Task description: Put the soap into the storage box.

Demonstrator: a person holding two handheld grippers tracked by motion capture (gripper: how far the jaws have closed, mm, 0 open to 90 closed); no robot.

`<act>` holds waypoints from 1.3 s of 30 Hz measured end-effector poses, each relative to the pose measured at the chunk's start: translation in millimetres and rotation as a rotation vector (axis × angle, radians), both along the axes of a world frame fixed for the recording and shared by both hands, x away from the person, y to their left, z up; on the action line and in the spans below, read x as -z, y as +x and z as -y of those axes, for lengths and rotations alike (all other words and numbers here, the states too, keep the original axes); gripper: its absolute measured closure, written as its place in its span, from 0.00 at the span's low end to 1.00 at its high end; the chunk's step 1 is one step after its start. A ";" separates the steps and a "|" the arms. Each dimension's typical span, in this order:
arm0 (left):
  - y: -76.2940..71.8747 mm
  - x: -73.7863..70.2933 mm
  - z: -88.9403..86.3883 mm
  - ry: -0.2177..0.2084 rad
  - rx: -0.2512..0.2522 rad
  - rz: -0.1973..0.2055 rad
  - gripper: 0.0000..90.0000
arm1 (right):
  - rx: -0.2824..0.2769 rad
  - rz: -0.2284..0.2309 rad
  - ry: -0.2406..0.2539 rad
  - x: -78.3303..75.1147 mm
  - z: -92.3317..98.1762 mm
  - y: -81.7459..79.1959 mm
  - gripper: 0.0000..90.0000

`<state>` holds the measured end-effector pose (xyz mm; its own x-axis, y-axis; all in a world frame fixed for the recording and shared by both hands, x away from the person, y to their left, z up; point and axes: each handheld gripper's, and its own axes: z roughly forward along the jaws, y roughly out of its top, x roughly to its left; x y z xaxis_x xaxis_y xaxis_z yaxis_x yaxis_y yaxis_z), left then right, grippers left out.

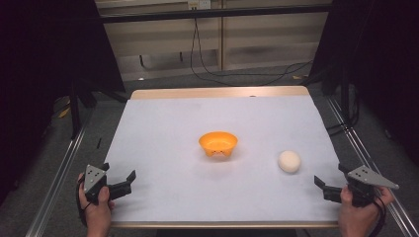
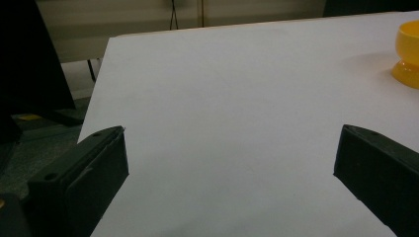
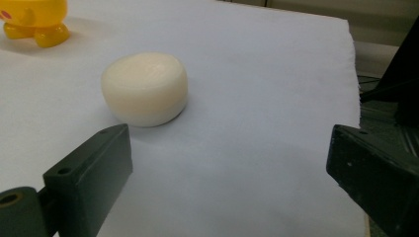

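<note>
Room: dark walls at both sides, a pale wall at the back with black cables hanging down.
Surface (image 1: 163, 123): a wooden top covered with a white sheet.
High view, bowl: an orange bowl (image 1: 218, 143) stands near the middle of the surface.
High view, ball: a round white ball (image 1: 289, 161) lies to the right of the bowl, apart from it.
High view, right claw (image 1: 326, 189): it is near the front right corner, jaws apart with nothing in them. The ball lies ahead of it and a bit to the left, near but not touching.
High view, left claw (image 1: 123, 181): it is near the front left corner, jaws apart and empty, well apart from the ball.
Left gripper view: the two black jaws stand wide over the bare white sheet. The bowl (image 2: 408, 54) sits far off at the right edge.
Right gripper view: the jaws stand wide. The ball (image 3: 145, 89) lies just past the left jaw tip, not between the jaws. The bowl (image 3: 33, 19) is farther back at the top left.
</note>
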<state>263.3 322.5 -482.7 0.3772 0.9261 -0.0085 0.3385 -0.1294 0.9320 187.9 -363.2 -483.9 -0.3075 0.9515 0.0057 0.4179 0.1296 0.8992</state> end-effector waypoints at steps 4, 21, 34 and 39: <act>0.0 0.0 -0.6 -0.005 0.006 0.001 0.00 | -0.053 -0.055 0.049 -0.5 3.3 4.8 0.02; 2.9 0.2 1.6 0.009 0.000 -0.024 0.00 | -0.140 -0.225 -0.018 -7.5 4.3 20.9 0.00; 3.7 0.2 1.9 0.012 -0.002 -0.030 0.00 | -0.223 -0.326 -0.077 -22.0 -3.8 36.7 0.00; 3.5 0.2 1.2 0.007 0.002 -0.029 0.00 | -0.247 -0.343 -0.090 -25.7 -8.7 43.7 0.00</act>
